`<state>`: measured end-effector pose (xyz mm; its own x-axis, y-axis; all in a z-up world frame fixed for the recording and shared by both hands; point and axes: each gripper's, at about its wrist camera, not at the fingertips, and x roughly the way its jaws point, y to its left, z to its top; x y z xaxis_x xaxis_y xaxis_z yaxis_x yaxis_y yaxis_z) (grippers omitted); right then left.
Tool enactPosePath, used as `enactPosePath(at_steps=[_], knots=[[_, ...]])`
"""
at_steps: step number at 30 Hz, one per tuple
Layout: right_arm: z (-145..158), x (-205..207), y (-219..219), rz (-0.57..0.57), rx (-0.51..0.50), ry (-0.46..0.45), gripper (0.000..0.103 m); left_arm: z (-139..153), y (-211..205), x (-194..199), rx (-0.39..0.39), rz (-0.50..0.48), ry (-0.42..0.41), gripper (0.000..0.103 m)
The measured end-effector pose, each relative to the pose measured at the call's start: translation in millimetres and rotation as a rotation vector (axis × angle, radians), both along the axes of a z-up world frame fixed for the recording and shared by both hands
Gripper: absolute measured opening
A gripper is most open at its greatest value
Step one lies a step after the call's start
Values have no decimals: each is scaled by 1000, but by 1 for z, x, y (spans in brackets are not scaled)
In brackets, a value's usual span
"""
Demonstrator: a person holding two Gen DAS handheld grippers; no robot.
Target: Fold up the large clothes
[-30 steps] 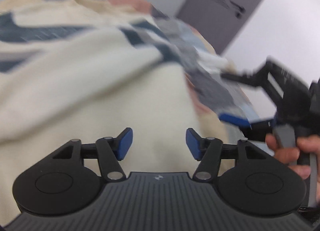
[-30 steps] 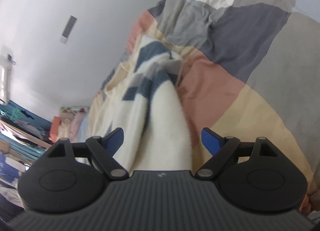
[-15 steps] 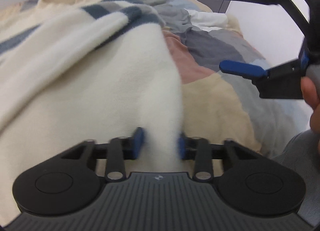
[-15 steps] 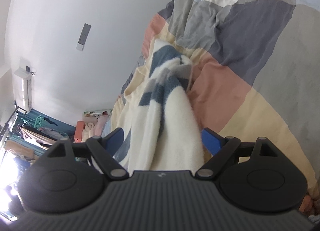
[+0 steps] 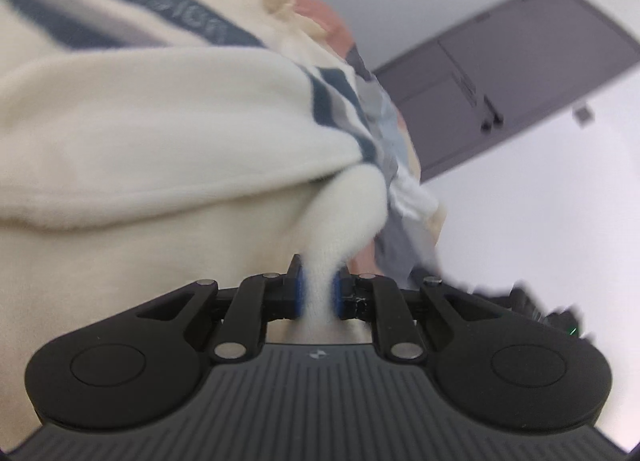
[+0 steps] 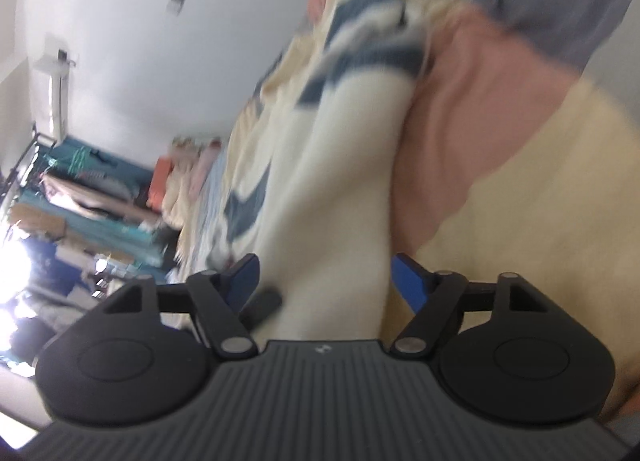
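Note:
A large cream fleece garment (image 5: 160, 149) with dark blue stripes lies on a patchwork bed cover. My left gripper (image 5: 318, 291) is shut on a bunched edge of the cream fabric, which is pulled up taut from the rest. In the right wrist view the same garment (image 6: 340, 181) runs between the open fingers of my right gripper (image 6: 324, 281), which holds nothing. Both views are blurred.
The patchwork cover (image 6: 500, 109) shows pink, yellow and grey panels to the right of the garment. A grey door (image 5: 500, 81) stands in the white wall behind. Cluttered shelves and hanging clothes (image 6: 80, 201) are at the far left.
My left gripper closed on the garment's edge and lifted it, its view tilting up toward the door. My right gripper stayed open and shifted closer along the garment.

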<state>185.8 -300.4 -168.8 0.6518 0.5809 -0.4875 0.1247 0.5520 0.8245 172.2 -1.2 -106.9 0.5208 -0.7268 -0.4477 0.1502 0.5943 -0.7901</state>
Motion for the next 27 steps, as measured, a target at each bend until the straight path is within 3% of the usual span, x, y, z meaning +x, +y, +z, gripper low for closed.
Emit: enactPosePath(at_steps=[7,11,12,13,15,17,21,27], knots=[[-32,13,24,95,81,197,73,-22,25,6,-98,69,86,16],[-42,13,28,82,137,229,71,-24,26,0,-112,71,91,16],[-43,13,30,82,147,219,52,-24,26,-1,-112,72,91,16],[-42,13,32,97,153,207,43,-23,24,-1,-111,72,89,16],[-33,9,33,101,108,166,29,-21,21,-1,-111,58,75,17],[-16,1,33,89,46,123,21,-17,17,2,-125,11,44,17],[35,-21,35,136,-157,14,15,-7,5,-11,-142,-82,-20,23],[84,-43,21,213,-408,4,14,-6,-36,-30,-66,-209,-58,29]])
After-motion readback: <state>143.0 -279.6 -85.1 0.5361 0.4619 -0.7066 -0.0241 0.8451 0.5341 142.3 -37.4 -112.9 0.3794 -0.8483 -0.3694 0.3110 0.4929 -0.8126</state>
